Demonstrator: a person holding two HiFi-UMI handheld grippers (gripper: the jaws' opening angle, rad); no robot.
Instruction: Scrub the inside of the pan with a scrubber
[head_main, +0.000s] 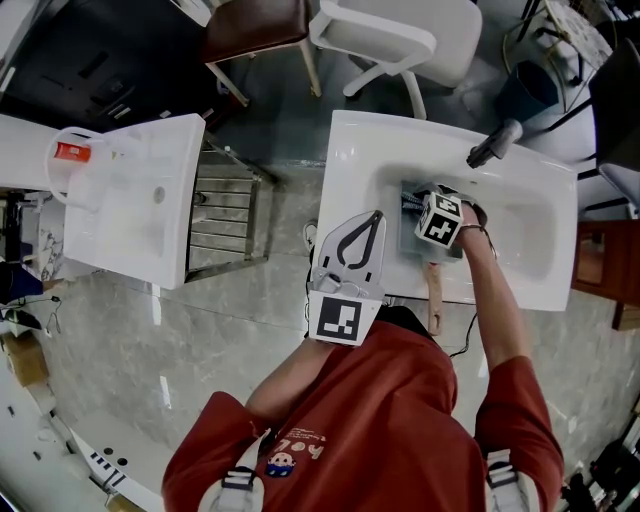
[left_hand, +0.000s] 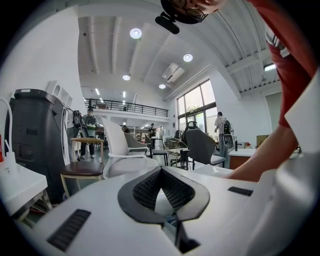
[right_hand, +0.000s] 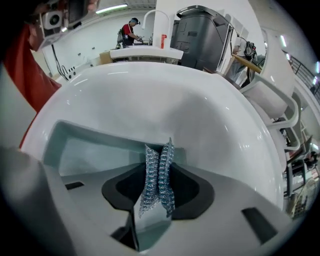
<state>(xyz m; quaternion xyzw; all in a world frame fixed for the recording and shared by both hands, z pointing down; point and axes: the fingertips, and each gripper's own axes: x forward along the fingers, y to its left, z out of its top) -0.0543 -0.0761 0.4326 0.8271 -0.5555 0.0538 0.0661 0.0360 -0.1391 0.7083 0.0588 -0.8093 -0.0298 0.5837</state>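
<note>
A grey-green square pan (head_main: 408, 194) lies in the white sink (head_main: 520, 190), its wooden handle (head_main: 433, 296) sticking out over the front rim. My right gripper (head_main: 440, 222) reaches down into the pan. It is shut on a blue-silver mesh scrubber (right_hand: 159, 175), which stands pinched upright between the jaws. In the right gripper view the pan's wall (right_hand: 75, 145) shows at the left, and the gripper (right_hand: 160, 152) points over it. My left gripper (head_main: 376, 217) hovers at the sink's front-left rim, shut with nothing in it. In the left gripper view its tips (left_hand: 160, 171) meet.
A faucet (head_main: 493, 145) stands at the sink's back rim. A second white sink (head_main: 130, 195) with a red-labelled container (head_main: 72, 152) is at the left, and a metal rack (head_main: 225, 215) sits between the two. A white chair (head_main: 400, 40) and a brown chair (head_main: 255, 25) stand beyond.
</note>
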